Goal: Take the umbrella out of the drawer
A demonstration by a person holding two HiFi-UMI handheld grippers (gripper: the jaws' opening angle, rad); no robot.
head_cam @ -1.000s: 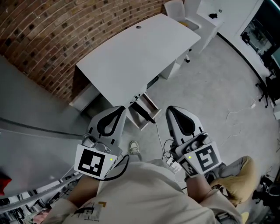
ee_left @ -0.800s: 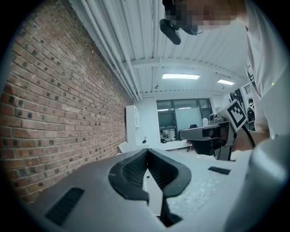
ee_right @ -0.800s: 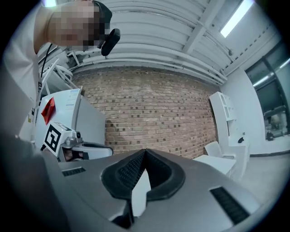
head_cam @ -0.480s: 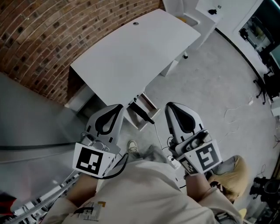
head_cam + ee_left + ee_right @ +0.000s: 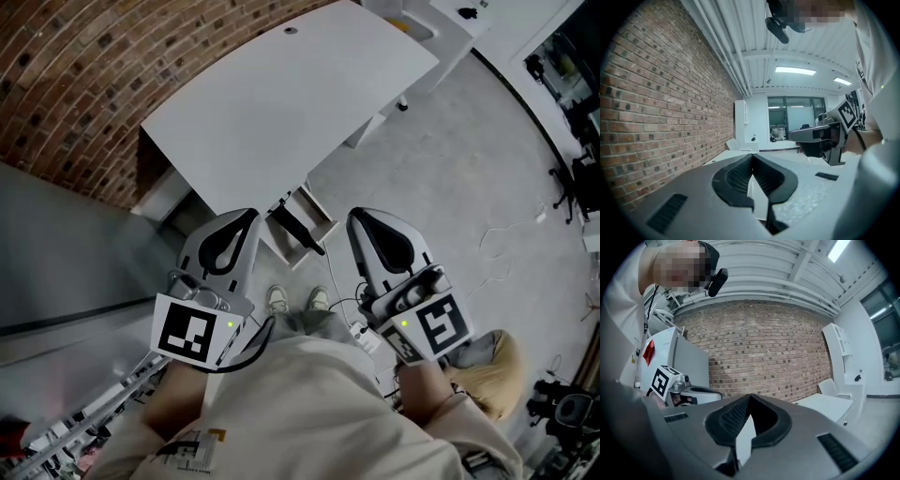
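Observation:
From the head view a white drawer [image 5: 302, 217] stands pulled out under the near edge of the white table [image 5: 281, 103]. A black folded umbrella [image 5: 296, 228] lies in it. My left gripper [image 5: 251, 215] hangs just left of the drawer and my right gripper [image 5: 353, 217] just right of it, both above the floor and apart from the umbrella. Each has its jaws shut with nothing between them. In the left gripper view the left gripper [image 5: 751, 156] points along the tabletop, with the right gripper [image 5: 820, 136] beside it. The right gripper [image 5: 749, 396] faces the brick wall.
A brick wall [image 5: 84, 56] runs behind the table. A grey cabinet [image 5: 56, 244] stands at the left. Cables [image 5: 506, 253] trail over the concrete floor at the right. White furniture [image 5: 441, 19] stands beyond the table. The person's shoes [image 5: 298, 300] are just before the drawer.
Both grippers have moved forward and a little down, closer to the drawer. The person has stepped nearer, and both shoes now show below the drawer. Both stay shut.

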